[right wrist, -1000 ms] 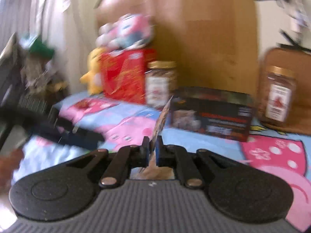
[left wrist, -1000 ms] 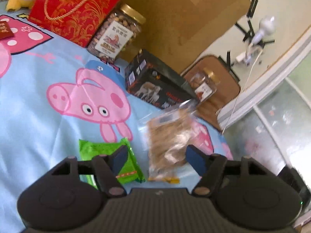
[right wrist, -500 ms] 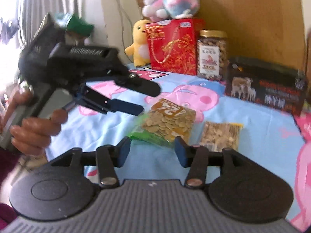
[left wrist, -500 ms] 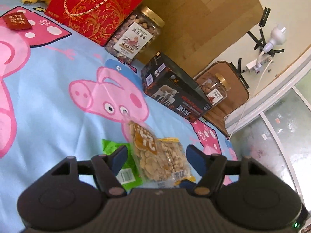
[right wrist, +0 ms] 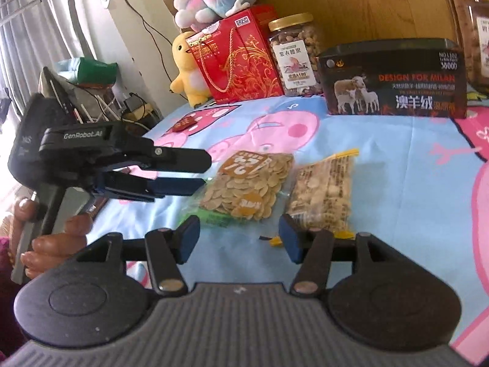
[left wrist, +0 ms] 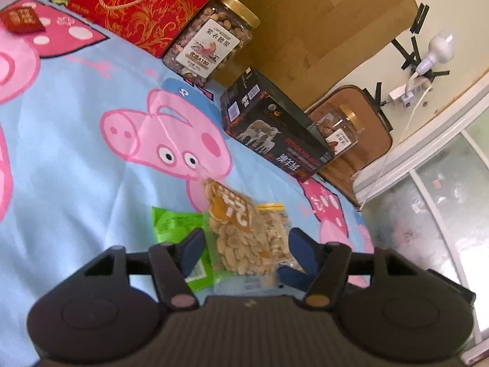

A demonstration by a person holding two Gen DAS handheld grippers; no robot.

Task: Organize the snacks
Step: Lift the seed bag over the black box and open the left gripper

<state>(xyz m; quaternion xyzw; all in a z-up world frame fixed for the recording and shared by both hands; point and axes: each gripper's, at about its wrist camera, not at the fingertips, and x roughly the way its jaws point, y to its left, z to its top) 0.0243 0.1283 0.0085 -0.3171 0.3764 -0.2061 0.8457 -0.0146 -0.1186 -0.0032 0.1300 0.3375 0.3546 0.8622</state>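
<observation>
Left gripper (left wrist: 244, 241) wide, over seed packet (left wrist: 241, 232) overlapping green packet (left wrist: 180, 223); right gripper (right wrist: 240, 235) wide, empty, nut packet (right wrist: 324, 189) just ahead, mid-bedsheet (left wrist: 76, 140).

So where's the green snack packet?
In the right wrist view, the green packet lies on the pig-print cloth, tucked under the near-left edge of the orange-label seed bag, just ahead of the right gripper.

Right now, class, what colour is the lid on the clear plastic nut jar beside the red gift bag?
Gold. The nut jar's lid shows best in the right wrist view.
</observation>
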